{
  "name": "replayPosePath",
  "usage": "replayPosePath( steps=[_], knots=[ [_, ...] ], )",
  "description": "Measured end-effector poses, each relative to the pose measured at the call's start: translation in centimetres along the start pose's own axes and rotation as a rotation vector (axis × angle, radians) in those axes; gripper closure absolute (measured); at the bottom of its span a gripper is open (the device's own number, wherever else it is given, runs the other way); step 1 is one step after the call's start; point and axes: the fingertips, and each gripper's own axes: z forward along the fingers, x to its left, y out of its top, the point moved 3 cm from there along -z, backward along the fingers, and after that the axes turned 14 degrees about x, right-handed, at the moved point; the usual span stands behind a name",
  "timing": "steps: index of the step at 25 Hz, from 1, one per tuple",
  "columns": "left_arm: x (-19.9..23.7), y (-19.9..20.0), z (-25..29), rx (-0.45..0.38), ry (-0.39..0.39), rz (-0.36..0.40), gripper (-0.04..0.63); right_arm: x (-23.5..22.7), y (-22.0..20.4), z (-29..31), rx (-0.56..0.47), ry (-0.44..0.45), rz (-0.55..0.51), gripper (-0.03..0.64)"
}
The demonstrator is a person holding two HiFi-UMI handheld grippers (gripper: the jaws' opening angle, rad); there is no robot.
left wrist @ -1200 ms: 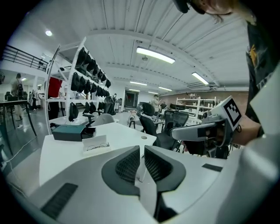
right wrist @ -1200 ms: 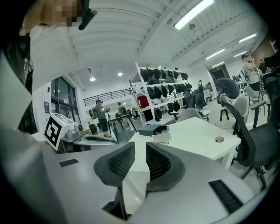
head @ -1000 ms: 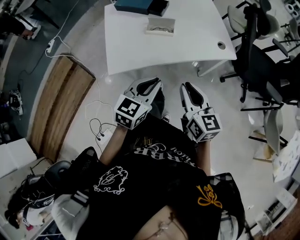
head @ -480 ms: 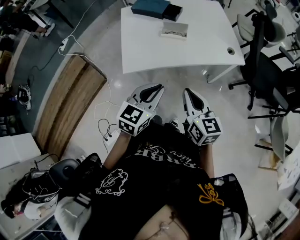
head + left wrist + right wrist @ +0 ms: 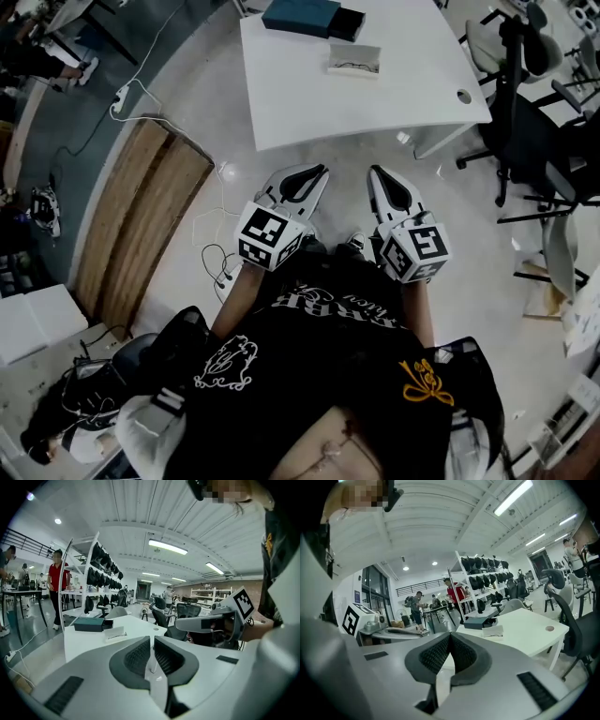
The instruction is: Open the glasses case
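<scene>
A pale flat glasses case (image 5: 354, 59) lies on the white table (image 5: 394, 94), far ahead of both grippers. It also shows small in the left gripper view as the case (image 5: 115, 633) and in the right gripper view as the case (image 5: 493, 631). My left gripper (image 5: 317, 172) is held in the air over the floor, short of the table's near edge. Its jaws are shut with nothing between them (image 5: 152, 641). My right gripper (image 5: 378, 173) hangs beside it, level with it. It too is shut on nothing (image 5: 449, 639).
A teal box (image 5: 300, 16) and a black box (image 5: 344, 23) sit behind the case. Office chairs (image 5: 525, 122) stand right of the table. A wooden board (image 5: 141, 216) and cables (image 5: 211, 253) lie on the floor at left. People stand by distant shelves (image 5: 56, 583).
The head view has shifted so the table sits a little further right and nearer. Both grippers have come forward toward it together, still side by side.
</scene>
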Motion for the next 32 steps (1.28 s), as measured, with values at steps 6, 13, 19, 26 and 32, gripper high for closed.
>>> replayPosePath(
  steps=[6,13,19,26,32],
  knots=[
    [1.9,-0.3,-1.1,-0.015,-0.028,0.002,0.552,1.9,0.6,1.0,-0.003,-0.017,0.007,0.603],
    [2.9,-1.1,-1.8,-0.022,-0.068,0.014,0.552,3.4,0.4,1.9,0.009,-0.045,0.003,0.603],
    [3.2,-1.1,-2.3,-0.035,-0.087,0.021,0.552,4.3,0.3,2.1,0.020,-0.056,-0.005,0.603],
    [2.6,-1.8,-2.7,-0.030,-0.101,0.028,0.553,5.0,-0.3,2.0,0.027,-0.059,-0.016,0.603],
    [2.0,-2.1,-2.9,-0.027,-0.114,0.036,0.552,5.4,-0.9,1.8,0.036,-0.061,-0.017,0.603]
  ],
)
